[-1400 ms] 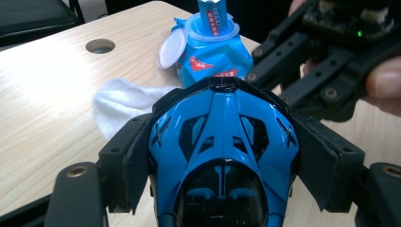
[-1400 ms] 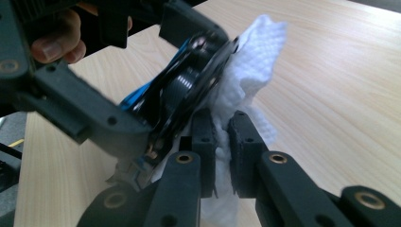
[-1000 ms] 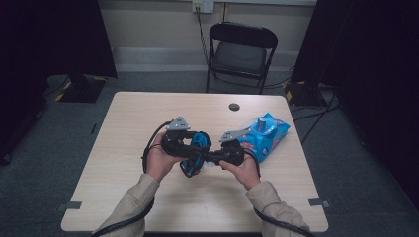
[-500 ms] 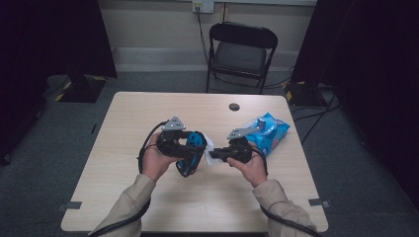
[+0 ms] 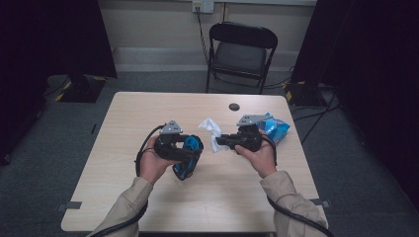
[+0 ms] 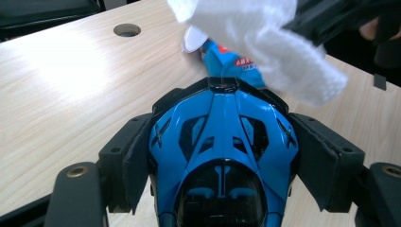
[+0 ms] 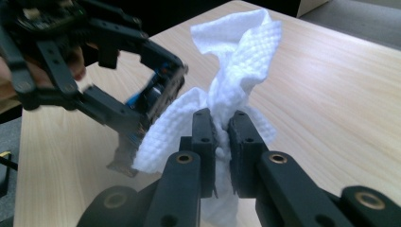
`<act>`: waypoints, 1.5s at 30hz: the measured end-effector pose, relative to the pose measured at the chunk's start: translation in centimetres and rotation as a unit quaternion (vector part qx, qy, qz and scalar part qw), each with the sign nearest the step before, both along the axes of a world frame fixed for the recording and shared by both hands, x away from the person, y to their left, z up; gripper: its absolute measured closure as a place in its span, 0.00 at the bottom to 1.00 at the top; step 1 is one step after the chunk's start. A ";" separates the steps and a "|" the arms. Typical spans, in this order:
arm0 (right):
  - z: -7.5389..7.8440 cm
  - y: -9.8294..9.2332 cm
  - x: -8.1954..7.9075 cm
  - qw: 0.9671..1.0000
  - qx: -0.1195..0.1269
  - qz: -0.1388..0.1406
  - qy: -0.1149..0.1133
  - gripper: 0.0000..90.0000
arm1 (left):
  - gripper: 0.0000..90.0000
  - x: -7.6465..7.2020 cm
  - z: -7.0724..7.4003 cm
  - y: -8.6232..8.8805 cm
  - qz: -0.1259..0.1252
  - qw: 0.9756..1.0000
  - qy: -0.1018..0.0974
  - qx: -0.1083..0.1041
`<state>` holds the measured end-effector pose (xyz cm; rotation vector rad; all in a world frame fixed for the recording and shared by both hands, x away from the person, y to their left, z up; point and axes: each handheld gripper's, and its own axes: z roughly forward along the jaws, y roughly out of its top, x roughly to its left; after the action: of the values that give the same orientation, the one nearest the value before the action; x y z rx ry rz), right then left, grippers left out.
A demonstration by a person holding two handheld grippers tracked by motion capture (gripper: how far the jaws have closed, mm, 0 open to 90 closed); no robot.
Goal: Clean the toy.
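My left gripper (image 5: 187, 157) is shut on a glossy blue toy car (image 5: 190, 146), held above the table. In the left gripper view the car (image 6: 222, 151) sits nose-away between the two black pads (image 6: 318, 163). My right gripper (image 5: 221, 141) is shut on a crumpled white wipe (image 5: 210, 129), which sticks up past its tips. In the right gripper view the wipe (image 7: 236, 56) is pinched tight between the jaws (image 7: 221, 127), with the left gripper (image 7: 118, 85) and car (image 7: 150, 97) just beyond it. The wipe (image 6: 265, 42) hangs slightly apart from the car's nose.
A blue wipe packet (image 5: 276, 127) lies on the wooden table (image 5: 148, 113) behind my right hand; the packet (image 6: 231, 64) also shows past the car. A round cable hole (image 5: 234, 106) is near the far edge. A black folding chair (image 5: 240, 52) stands beyond the table.
My right gripper has lifted and drawn away to the right from the car, taking the white wipe with it. The left gripper with the car has stayed about where it was.
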<state>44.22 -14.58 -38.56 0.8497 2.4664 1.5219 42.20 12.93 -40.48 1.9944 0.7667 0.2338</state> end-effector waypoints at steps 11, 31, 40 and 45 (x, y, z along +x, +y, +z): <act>-0.4 2.2 0.0 1.000 -0.007 0.024 0.006 0.92 | 0.29 -0.4 0.5 -1.4 -0.019 1.000 -0.004 -0.011; -3.6 3.5 -0.3 0.999 -0.003 0.037 0.034 0.92 | 0.29 0.1 1.4 -1.8 -0.012 1.000 -0.010 -0.022; -5.0 3.5 -0.7 0.998 0.005 0.038 0.048 0.92 | 0.29 0.4 1.6 -1.9 -0.009 1.000 -0.014 -0.024; -6.0 3.7 -1.1 0.997 -0.002 0.045 0.055 0.92 | 0.29 0.5 1.7 -1.9 -0.004 0.999 -0.015 -0.028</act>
<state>43.16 -10.84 -44.60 0.8551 2.6175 1.5373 42.74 11.06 -38.82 1.9361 0.7383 0.2336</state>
